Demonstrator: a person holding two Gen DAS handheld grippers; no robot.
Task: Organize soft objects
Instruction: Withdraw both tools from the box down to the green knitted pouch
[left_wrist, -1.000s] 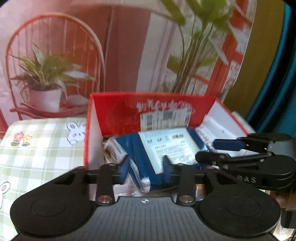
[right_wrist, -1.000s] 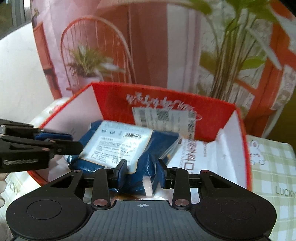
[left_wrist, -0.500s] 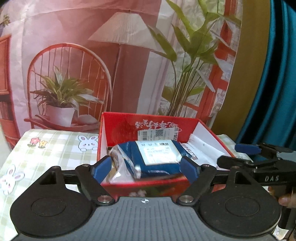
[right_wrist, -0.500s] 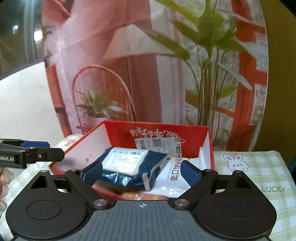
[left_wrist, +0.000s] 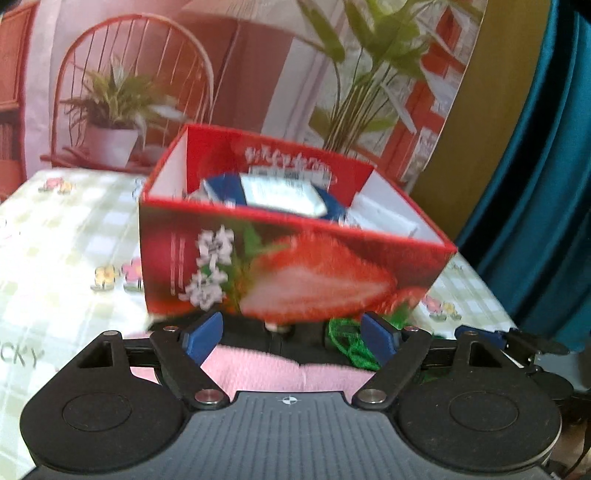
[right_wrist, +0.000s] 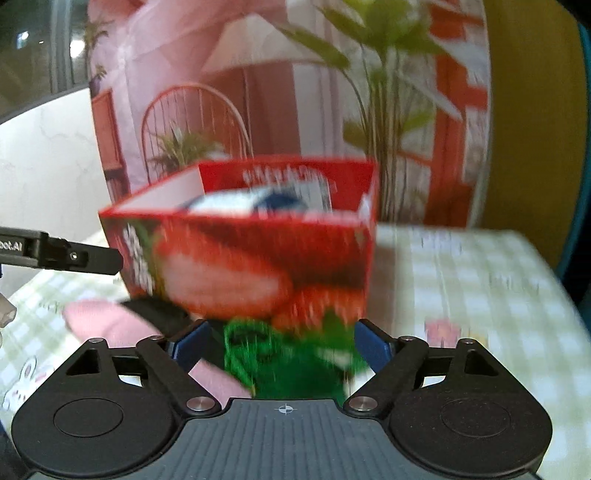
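A red strawberry-print box (left_wrist: 295, 273) (right_wrist: 240, 258) stands on the checked tablecloth with a blue package with a white label (left_wrist: 280, 194) (right_wrist: 258, 199) lying inside. In front of it lie a pink cloth (left_wrist: 295, 373) (right_wrist: 99, 321), a black item (left_wrist: 255, 336) (right_wrist: 155, 314) and a green netted item (left_wrist: 347, 343) (right_wrist: 288, 358). My left gripper (left_wrist: 291, 338) is open above the pink cloth and black item. My right gripper (right_wrist: 280, 347) has wide jaws that are closing, with the green item between them and no pad pressing on it.
The tablecloth (left_wrist: 55, 258) (right_wrist: 480, 295) runs to both sides of the box. A printed backdrop (left_wrist: 240, 74) with a chair and plants hangs behind, and a teal curtain (left_wrist: 546, 184) is at the right. The other gripper (left_wrist: 517, 341) (right_wrist: 74, 254) shows at each view's edge.
Both grippers opened and let go of the blue package, which stays in the box. They drew back to the box's near side, where the pink, black and green items came into view.
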